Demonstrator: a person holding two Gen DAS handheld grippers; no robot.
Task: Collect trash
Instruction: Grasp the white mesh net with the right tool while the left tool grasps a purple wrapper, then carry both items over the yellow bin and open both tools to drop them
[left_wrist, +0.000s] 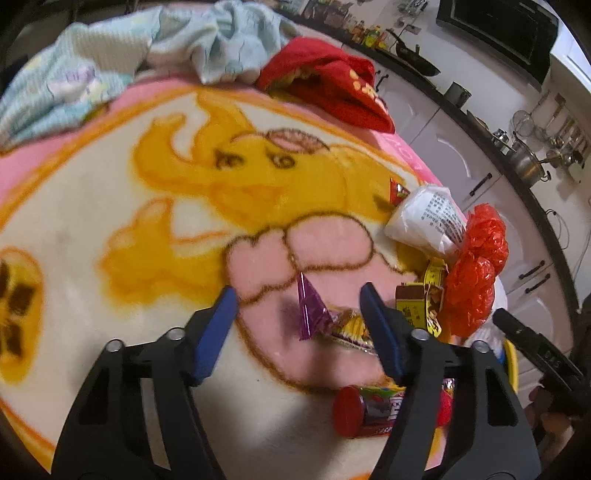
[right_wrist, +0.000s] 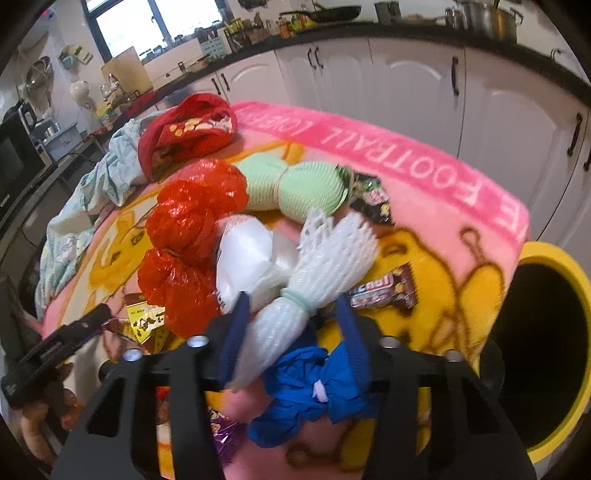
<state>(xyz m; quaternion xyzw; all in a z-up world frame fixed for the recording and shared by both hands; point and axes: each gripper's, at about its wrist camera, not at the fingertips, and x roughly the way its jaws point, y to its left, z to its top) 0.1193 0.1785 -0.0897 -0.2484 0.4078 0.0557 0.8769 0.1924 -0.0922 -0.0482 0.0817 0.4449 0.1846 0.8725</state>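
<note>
The purple candy wrapper (left_wrist: 314, 314) lies on the blanket (left_wrist: 110, 229) between the jaws of the left gripper (left_wrist: 299, 321), nearer the right-hand one. Its long axis runs from a pointed tip far from the jaws back toward them, where it meets a crumpled yellow wrapper (left_wrist: 351, 328). These jaws stand apart and press on nothing. This looks like the pick-up step: the next move calls for lowering over the wrapper and closing across its narrow width.

In the right wrist view, the white foam net (right_wrist: 295, 295) sits between the jaws of the right gripper (right_wrist: 291, 317). Its long axis slants from the fanned end up and right of the jaws down to the end by the left-hand jaw, which touches it; the other jaw looks clear, so I judge it not yet gripped. A blue glove (right_wrist: 314, 395) lies below the net. The yellow bin (right_wrist: 576, 295) stands open to the right of these jaws, so a short carry would follow. A red plastic bag (right_wrist: 192, 240) lies to the left.
</note>
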